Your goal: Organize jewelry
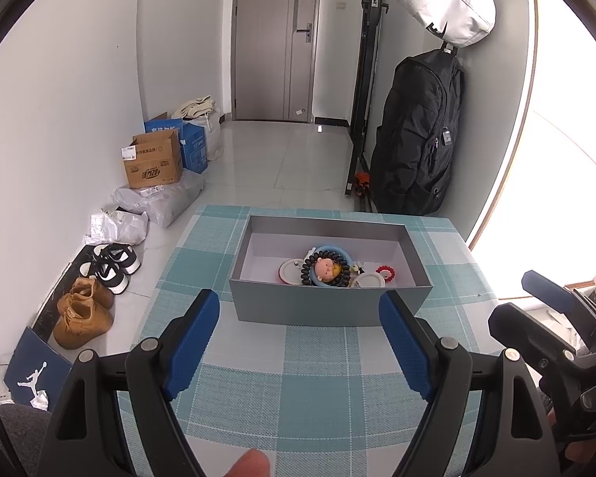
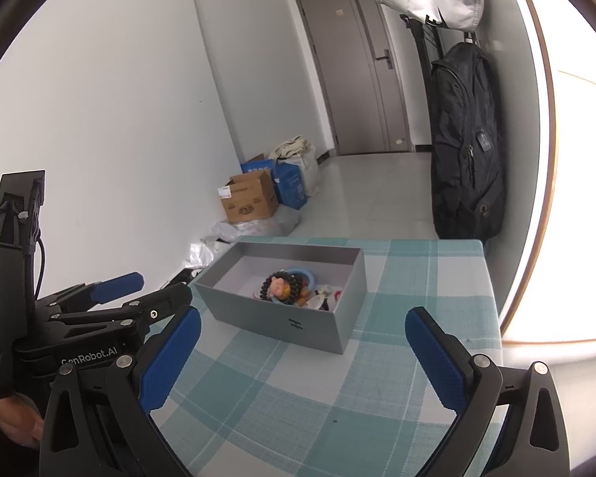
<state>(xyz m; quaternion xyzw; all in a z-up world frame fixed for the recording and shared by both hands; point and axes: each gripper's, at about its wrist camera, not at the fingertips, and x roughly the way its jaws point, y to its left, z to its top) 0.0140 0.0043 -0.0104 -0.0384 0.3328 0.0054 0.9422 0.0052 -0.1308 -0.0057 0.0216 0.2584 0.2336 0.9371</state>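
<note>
I have the left gripper above the near part of the counter, its blue pads spread wide apart with nothing between them. The right gripper is likewise spread wide and empty, over the checked teal cloth that covers the counter. In the left wrist view I can see the right gripper off at the right edge, beside mine and apart from it.

Ahead of both sits the grey box, open at the top, standing on the cloth near the far end of the counter. All the jewelry I can make out lies inside it, bunched toward the near wall: a dark beaded bracelet ringed around a small doll-head charm, with a blue ring showing behind them. A round white piece lies to their left, another white round piece to their right, and a red-and-white round ornament beyond that. The far part of the box floor is bare white.

On the floor to the left I see tan shoes, black-and-white sneakers and a cardboard carton. A black backpack hangs against the right wall.
</note>
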